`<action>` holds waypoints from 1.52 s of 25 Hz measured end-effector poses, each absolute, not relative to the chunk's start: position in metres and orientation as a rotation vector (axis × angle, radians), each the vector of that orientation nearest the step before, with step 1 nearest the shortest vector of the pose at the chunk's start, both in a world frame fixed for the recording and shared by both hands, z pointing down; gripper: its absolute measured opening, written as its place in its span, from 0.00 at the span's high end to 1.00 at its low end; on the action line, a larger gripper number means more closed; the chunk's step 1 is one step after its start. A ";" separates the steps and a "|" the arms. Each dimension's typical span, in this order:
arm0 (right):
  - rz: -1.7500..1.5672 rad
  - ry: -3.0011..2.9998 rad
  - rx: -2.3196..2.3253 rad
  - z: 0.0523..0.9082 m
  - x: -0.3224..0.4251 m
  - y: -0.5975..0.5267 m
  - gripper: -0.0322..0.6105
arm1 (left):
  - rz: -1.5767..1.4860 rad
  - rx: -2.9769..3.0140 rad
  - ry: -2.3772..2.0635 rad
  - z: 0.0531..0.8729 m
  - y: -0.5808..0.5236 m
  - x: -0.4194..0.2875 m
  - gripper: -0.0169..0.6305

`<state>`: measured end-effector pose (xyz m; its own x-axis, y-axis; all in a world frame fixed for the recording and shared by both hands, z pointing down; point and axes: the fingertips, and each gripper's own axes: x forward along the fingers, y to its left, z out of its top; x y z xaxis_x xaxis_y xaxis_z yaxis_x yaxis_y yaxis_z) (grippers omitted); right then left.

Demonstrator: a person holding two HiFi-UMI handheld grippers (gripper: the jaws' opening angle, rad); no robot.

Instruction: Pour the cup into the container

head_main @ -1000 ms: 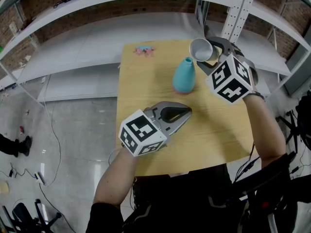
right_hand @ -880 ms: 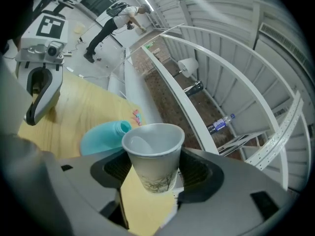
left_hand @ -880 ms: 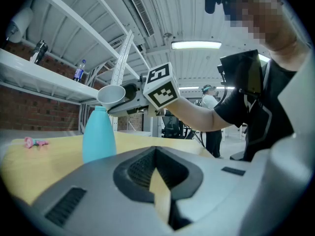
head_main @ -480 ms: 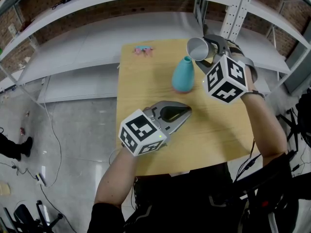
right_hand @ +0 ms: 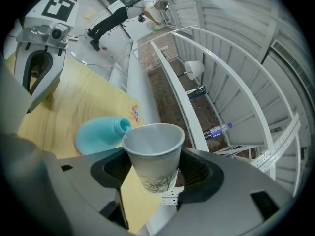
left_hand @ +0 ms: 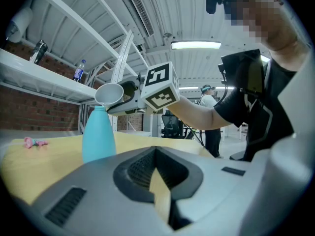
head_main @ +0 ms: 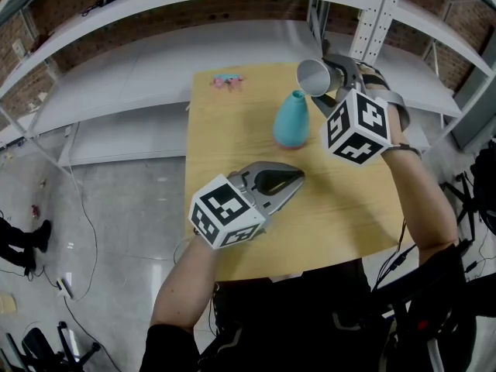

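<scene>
A pale paper cup point(head_main: 314, 75) point(right_hand: 153, 154) point(left_hand: 109, 93) is held tilted on its side in my right gripper point(head_main: 335, 81) point(right_hand: 155, 173), which is shut on it. The cup's open mouth sits just above and right of the narrow neck of a turquoise bottle-shaped container point(head_main: 293, 120) point(right_hand: 101, 134) point(left_hand: 98, 134) standing upright on the wooden table point(head_main: 232, 146). My left gripper point(head_main: 288, 182) point(left_hand: 157, 191) rests low over the table nearer me, jaws shut with nothing between them, pointing toward the container.
A small pink-and-blue object point(head_main: 229, 80) point(left_hand: 33, 142) lies at the table's far left corner. White metal shelving point(head_main: 155, 6) runs behind the table. A person point(right_hand: 115, 16) stands on the floor in the distance, and cables trail on the grey floor point(head_main: 93, 231).
My right gripper has carried the cup slightly left and tipped it further, bringing its mouth closer to the container's neck. The left gripper has stayed in place.
</scene>
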<state>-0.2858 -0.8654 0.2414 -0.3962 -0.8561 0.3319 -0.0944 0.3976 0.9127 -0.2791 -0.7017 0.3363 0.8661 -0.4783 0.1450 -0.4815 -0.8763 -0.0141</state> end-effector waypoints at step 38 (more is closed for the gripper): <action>-0.720 -2.156 0.886 0.251 -0.277 -0.868 0.48 | 0.225 3.016 -0.762 0.334 -0.701 -0.280 0.99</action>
<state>-0.2767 -0.8679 0.2509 -0.5312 -0.7565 0.3815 -0.3757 0.6139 0.6942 -0.2800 -0.7010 0.3345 0.8701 -0.4711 0.1453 -0.4743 -0.8802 -0.0134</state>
